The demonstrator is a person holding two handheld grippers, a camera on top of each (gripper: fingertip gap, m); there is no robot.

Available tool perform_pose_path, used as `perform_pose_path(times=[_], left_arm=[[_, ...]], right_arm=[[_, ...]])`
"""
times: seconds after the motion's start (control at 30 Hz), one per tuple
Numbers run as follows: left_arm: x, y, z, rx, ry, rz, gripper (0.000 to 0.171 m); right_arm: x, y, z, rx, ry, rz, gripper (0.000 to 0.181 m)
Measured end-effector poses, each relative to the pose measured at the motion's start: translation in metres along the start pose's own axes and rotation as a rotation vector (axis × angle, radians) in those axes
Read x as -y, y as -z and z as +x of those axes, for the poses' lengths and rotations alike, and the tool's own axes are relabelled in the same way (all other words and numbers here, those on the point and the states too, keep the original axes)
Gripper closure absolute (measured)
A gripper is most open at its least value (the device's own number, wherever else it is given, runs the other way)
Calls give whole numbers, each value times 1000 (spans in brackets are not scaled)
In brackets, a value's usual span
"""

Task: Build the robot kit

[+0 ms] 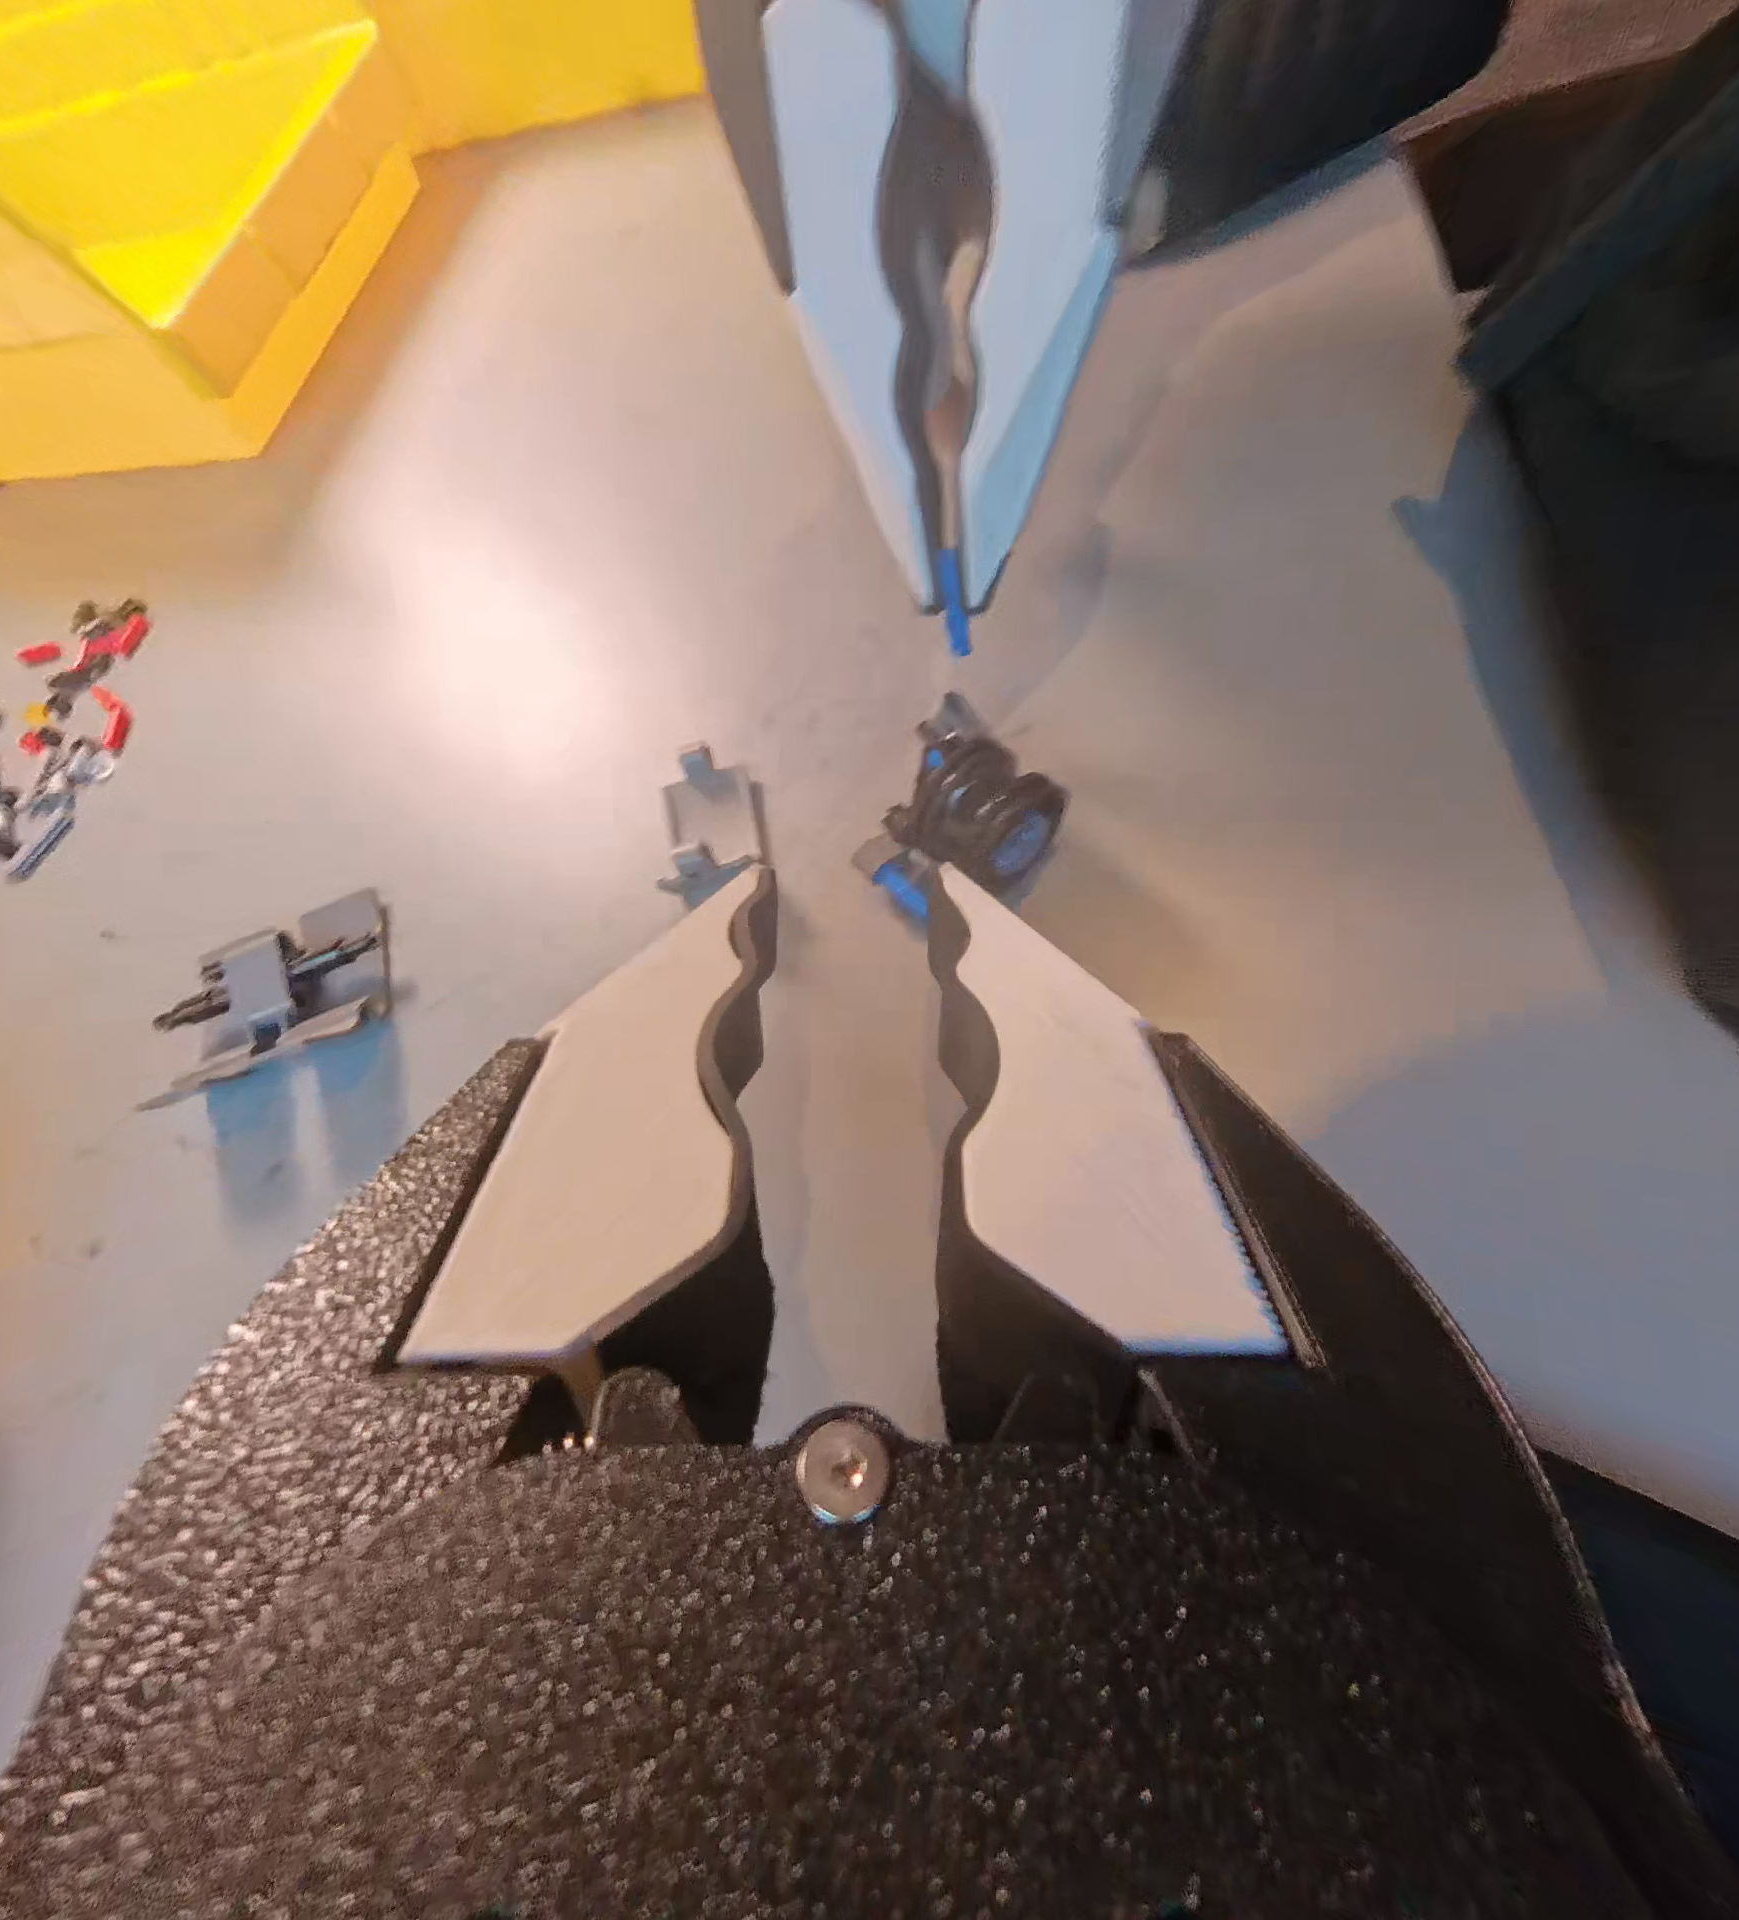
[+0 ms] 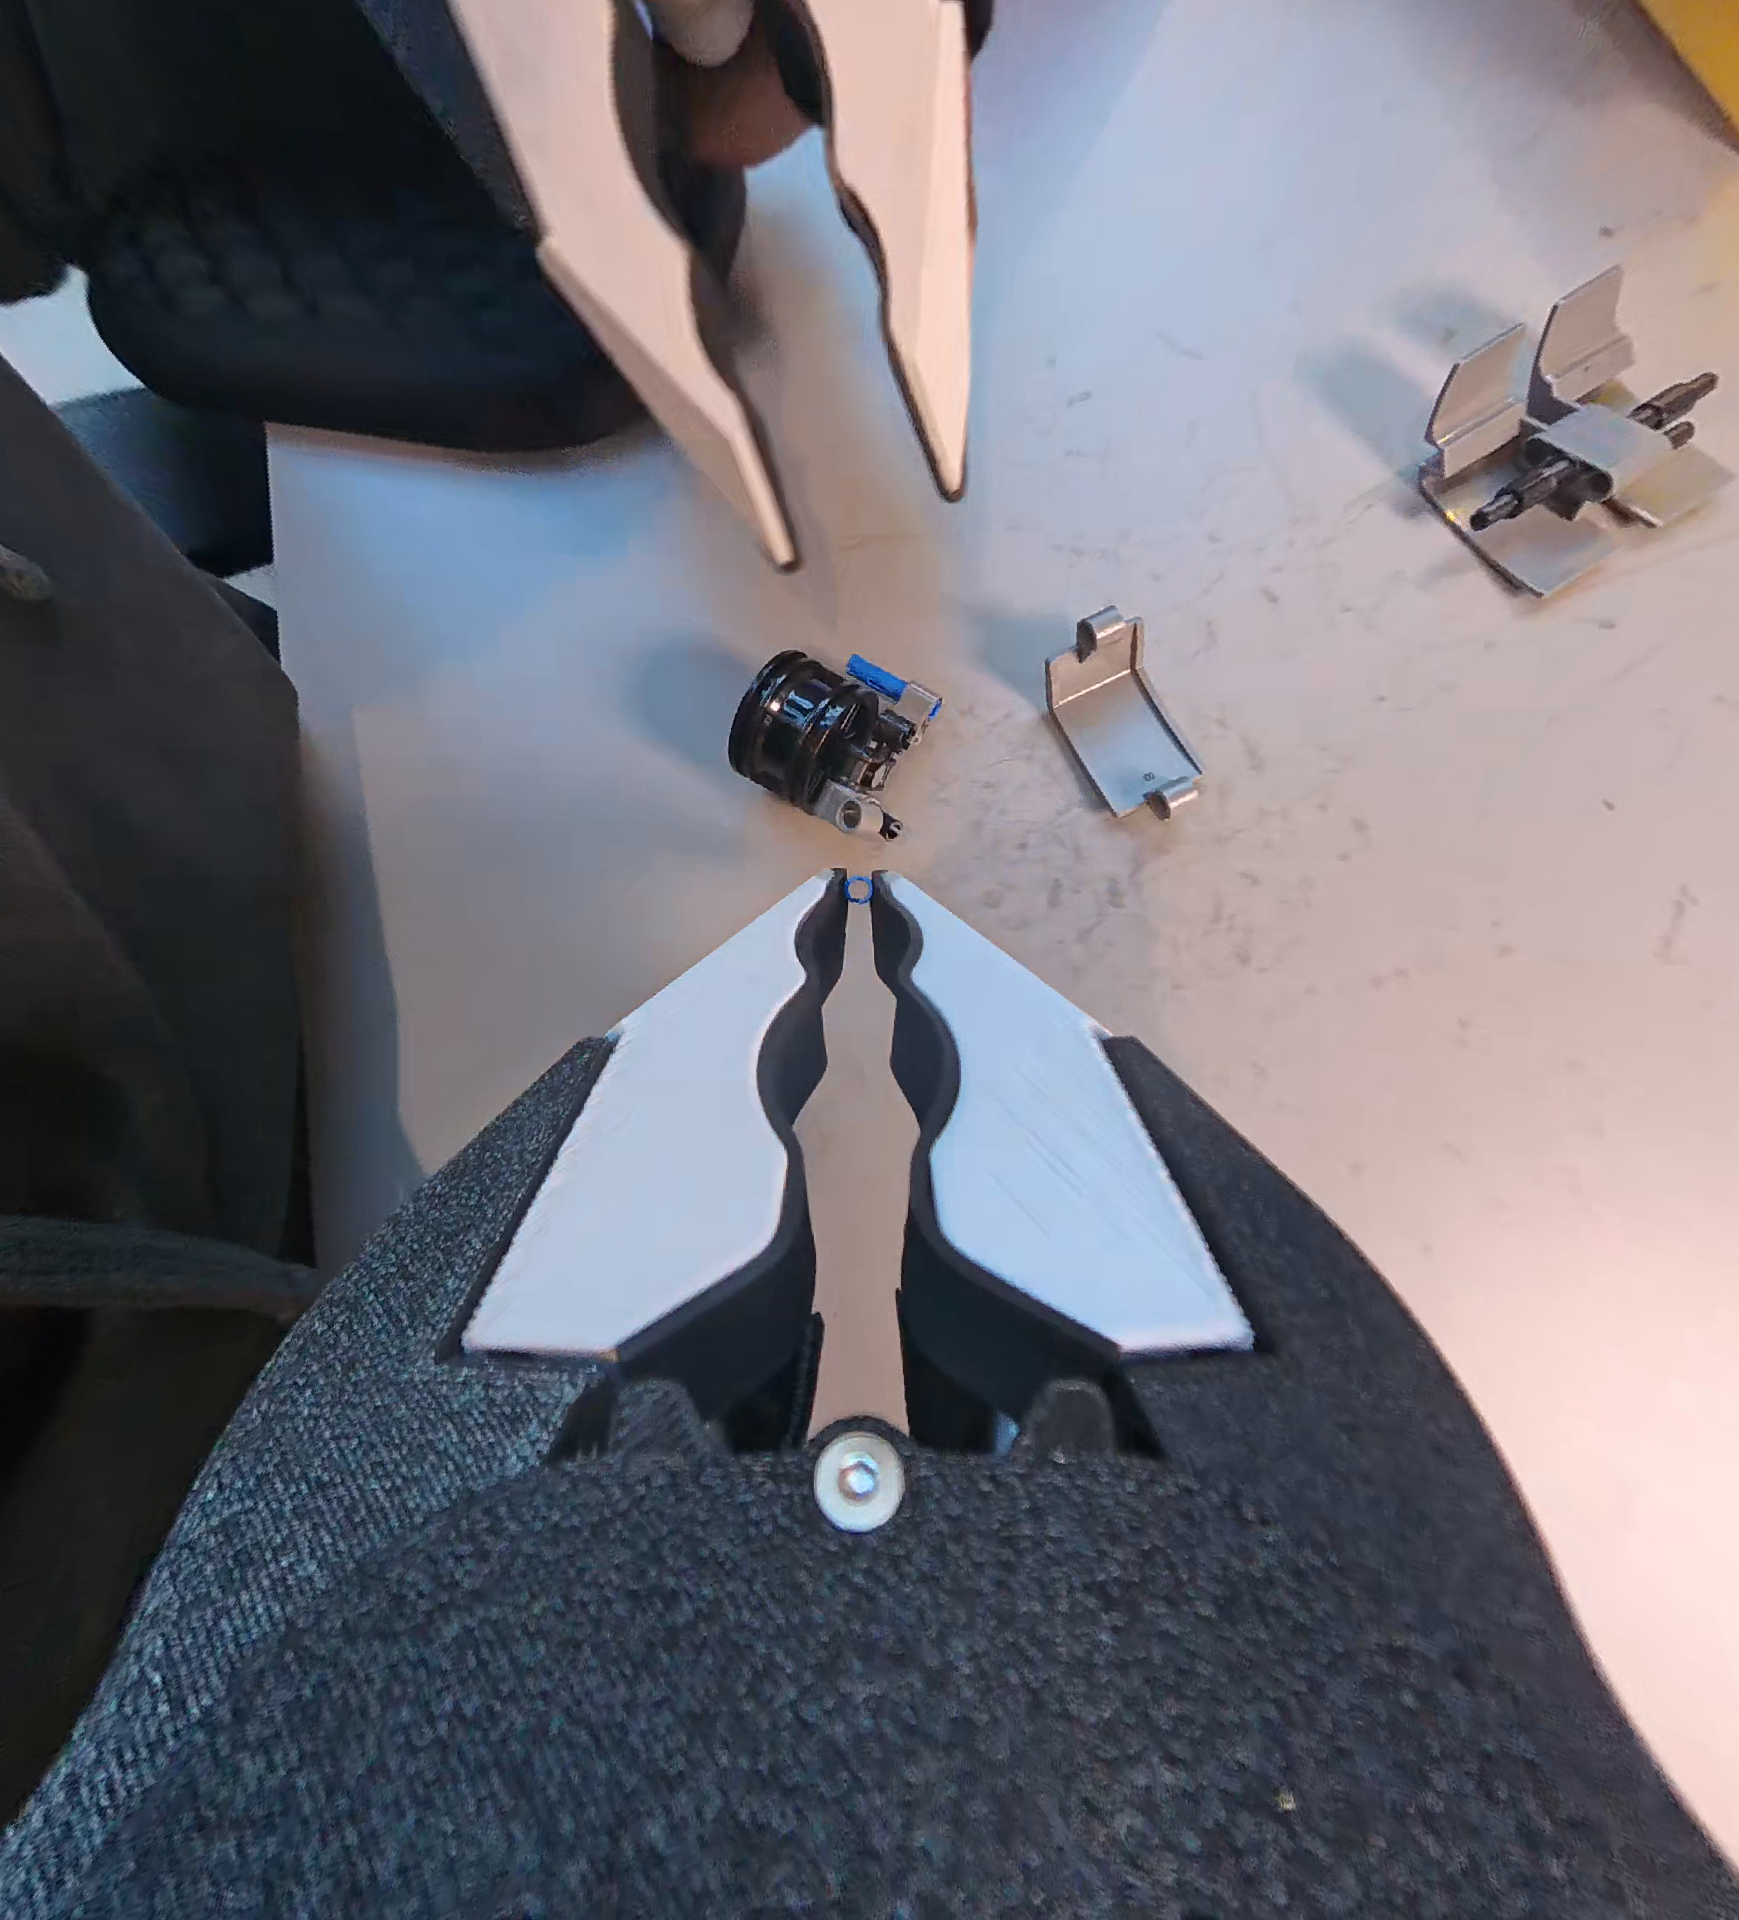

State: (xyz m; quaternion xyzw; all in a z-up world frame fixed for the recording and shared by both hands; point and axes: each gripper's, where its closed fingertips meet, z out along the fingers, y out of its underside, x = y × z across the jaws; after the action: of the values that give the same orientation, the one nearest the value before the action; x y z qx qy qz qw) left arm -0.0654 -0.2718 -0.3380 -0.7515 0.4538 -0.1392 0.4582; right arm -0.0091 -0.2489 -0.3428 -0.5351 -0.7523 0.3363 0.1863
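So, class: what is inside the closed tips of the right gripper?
The right gripper pinches a small blue pin, seen end-on; its length shows only from the left wrist view.

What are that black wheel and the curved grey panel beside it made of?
The black wheel looks like glossy moulded plastic: it shows sharp highlights and crisp ribs. The grey panel looks like plastic with a matte, silvery finish; its small moulded tabs suggest a snap-fit toy part, though thin metal cannot be ruled out.
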Motion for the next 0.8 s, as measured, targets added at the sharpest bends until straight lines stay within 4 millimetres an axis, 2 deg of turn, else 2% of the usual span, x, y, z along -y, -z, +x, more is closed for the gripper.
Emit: perform_pose_path(times=[0.1,0.17,0.23,0.3,0.5,0.6,0.7,0.8], left_arm=[[6,-8,16,-29,-36,-9,128],[5,-20,20,-25,-67,-50,124],[1,-31,23,-55,-89,-97,125],[-3,-40,26,-113,-92,-134,138],[3,-43,22,-326,93,-190,138],[4,-47,23,-413,113,-215,138],[8,-51,26,-483,117,-248,138],[11,-54,25,-549,182,-313,138]], right_arm=[[7,2,-1,-4,27,55,177],[12,2,-2,-9,63,68,177],[16,1,-3,-10,88,63,177],[17,-1,-1,-13,101,59,177],[7,-1,10,-42,109,35,177],[3,2,19,-78,99,37,177],[-15,0,29,-72,47,11,177],[-20,-1,23,-26,37,39,177]])
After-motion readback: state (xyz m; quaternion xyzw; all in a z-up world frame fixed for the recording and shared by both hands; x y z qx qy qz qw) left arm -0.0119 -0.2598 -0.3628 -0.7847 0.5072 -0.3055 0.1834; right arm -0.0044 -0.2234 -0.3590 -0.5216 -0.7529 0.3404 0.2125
